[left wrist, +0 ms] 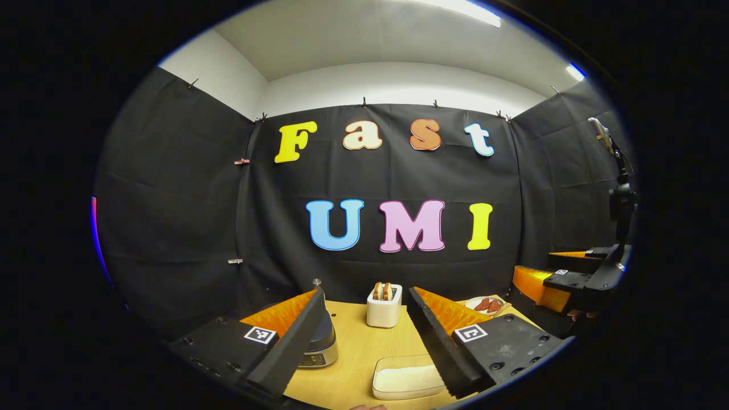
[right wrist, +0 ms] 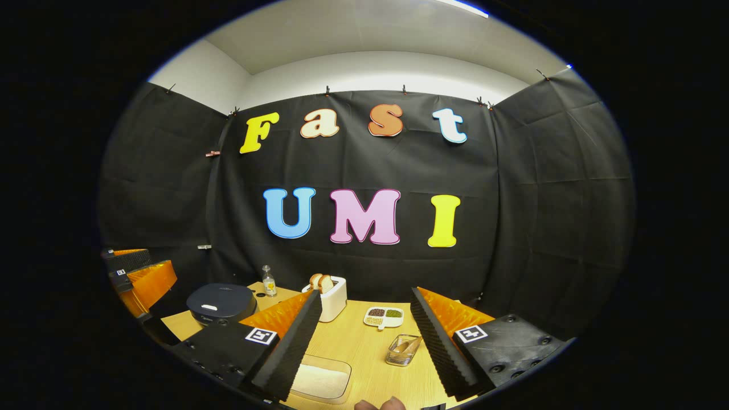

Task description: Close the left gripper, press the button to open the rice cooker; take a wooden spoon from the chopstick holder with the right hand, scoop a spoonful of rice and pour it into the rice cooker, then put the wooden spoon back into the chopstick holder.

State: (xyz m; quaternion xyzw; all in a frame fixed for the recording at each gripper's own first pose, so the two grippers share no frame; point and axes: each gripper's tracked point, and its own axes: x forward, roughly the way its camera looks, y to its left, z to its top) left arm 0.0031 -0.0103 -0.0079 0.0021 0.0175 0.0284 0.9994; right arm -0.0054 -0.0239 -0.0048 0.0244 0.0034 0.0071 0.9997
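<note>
In the right gripper view the dark rice cooker [right wrist: 221, 302] stands at the table's left with its lid down. A wire chopstick holder [right wrist: 403, 349] with a wooden spoon [right wrist: 408, 343] in it sits between my right gripper's [right wrist: 364, 295] fingers, which stand open and hold nothing. A clear box of white rice [right wrist: 322, 378] lies near the front edge. My left gripper [left wrist: 364, 293] is open too; one of its fingers partly hides the rice cooker [left wrist: 323, 341], and the rice box [left wrist: 407, 378] lies just below. The left gripper [right wrist: 135, 272] also hangs at the far left, above and left of the cooker.
A white toaster [right wrist: 331, 297] with bread stands mid-table at the back, a small bottle [right wrist: 268, 282] left of it. A divided dish of beans [right wrist: 383, 317] lies behind the holder. A plate of red food [left wrist: 484, 304] sits at the far right. A hand [right wrist: 379, 404] shows at the bottom.
</note>
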